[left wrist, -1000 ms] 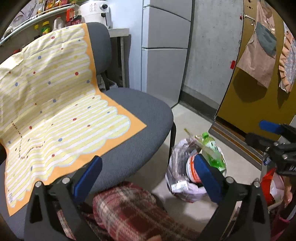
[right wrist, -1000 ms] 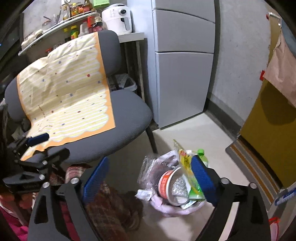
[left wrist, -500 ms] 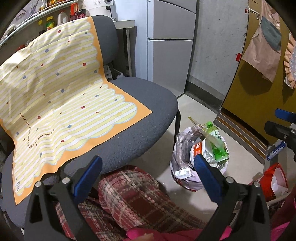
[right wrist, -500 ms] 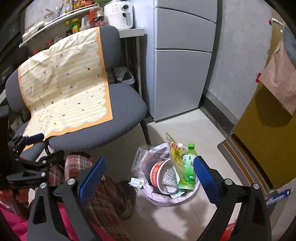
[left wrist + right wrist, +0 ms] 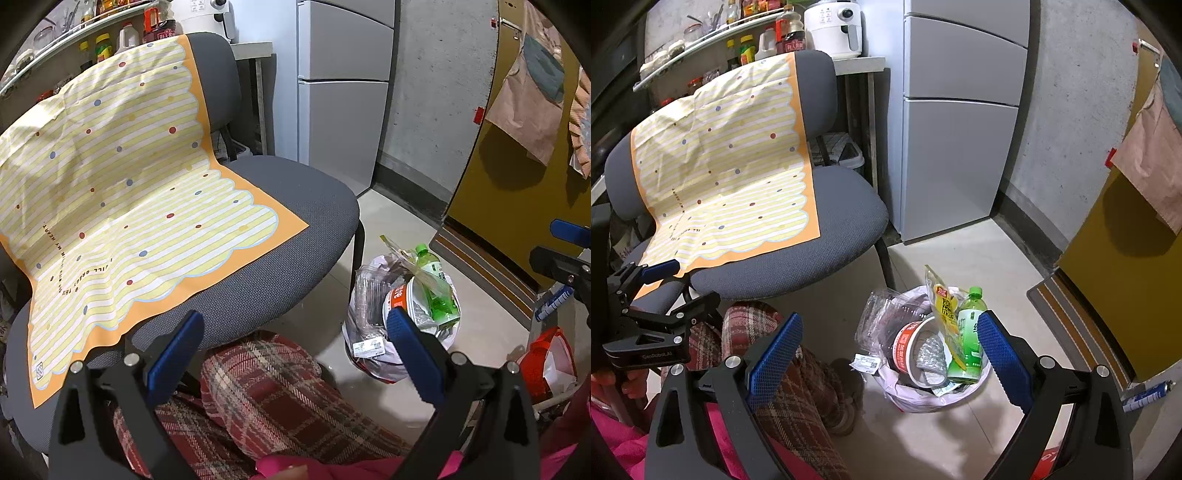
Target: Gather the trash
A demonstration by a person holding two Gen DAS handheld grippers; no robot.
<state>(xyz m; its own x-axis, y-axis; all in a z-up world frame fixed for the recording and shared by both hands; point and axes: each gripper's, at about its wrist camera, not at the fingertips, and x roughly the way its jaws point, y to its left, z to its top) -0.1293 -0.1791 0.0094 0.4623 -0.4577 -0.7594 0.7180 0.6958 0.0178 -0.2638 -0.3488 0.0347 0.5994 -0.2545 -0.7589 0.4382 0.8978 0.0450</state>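
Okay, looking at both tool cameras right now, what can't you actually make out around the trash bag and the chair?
- Bottom of the trash bag: hidden in both views under the noodle cup, green bottle and wrappers.
- Receipt print: too small to read.
- Red bag: left view only, cut off by the edge and the left tool.
- Chair base: hidden behind the plaid trouser leg.

grey chair (image 5: 820,254); yellow-striped dotted cloth (image 5: 731,184); green bottle (image 5: 967,339)
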